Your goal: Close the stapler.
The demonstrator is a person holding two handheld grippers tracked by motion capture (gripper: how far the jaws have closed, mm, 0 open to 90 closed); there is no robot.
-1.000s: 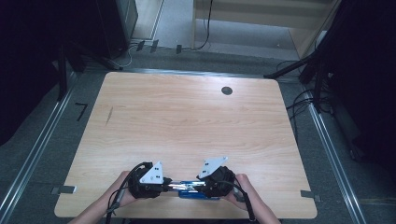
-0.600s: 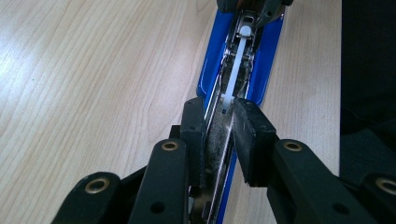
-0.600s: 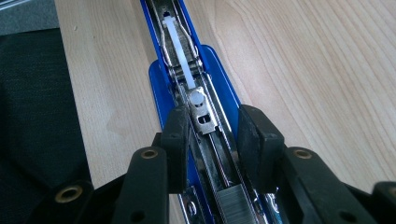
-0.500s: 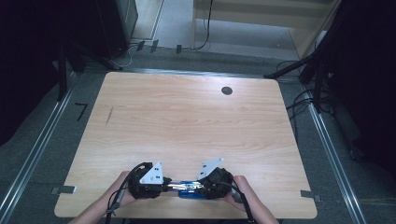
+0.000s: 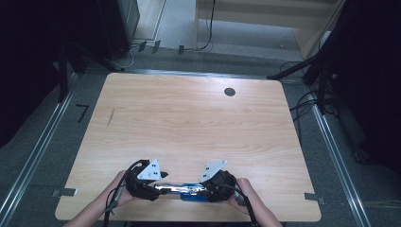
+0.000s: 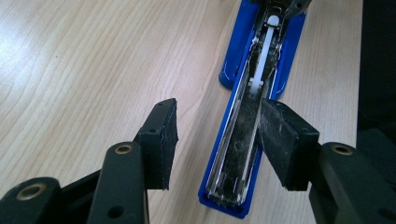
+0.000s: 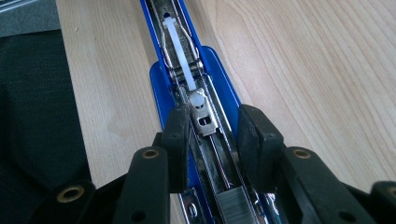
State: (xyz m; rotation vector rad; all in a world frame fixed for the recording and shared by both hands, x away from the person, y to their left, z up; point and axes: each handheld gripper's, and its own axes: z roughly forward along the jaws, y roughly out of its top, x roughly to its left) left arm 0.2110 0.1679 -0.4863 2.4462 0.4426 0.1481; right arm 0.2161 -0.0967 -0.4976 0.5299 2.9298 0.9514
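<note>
Change: since the earlier high view, the left gripper (image 5: pixel 163 185) jaws have just been opening, and both hands are staying low in the frame.
Stapler: the blue stapler (image 5: pixel 187 190) is lying open on the wooden table (image 5: pixel 189 123), near the bottom edge of the high view, between the two grippers.
Left tongs: they are standing wide and let go, with the stapler's metal rail (image 6: pixel 240 149) sitting between them; the right-hand pad is just beside the rail, the left-hand pad is well apart from it.
Right tongs: the right gripper (image 7: pixel 212 133) is squeezing the stapler's sides near the white plastic pusher (image 7: pixel 184 70).
Staples: a silver block of staples (image 7: pixel 236 203) is sitting in the rail at the bottom of the right gripper view.
Things around: a small dark round hole (image 5: pixel 230 91) is sitting in the table's upper right, far from the hands; cables are lying on the grey floor past the table.
</note>
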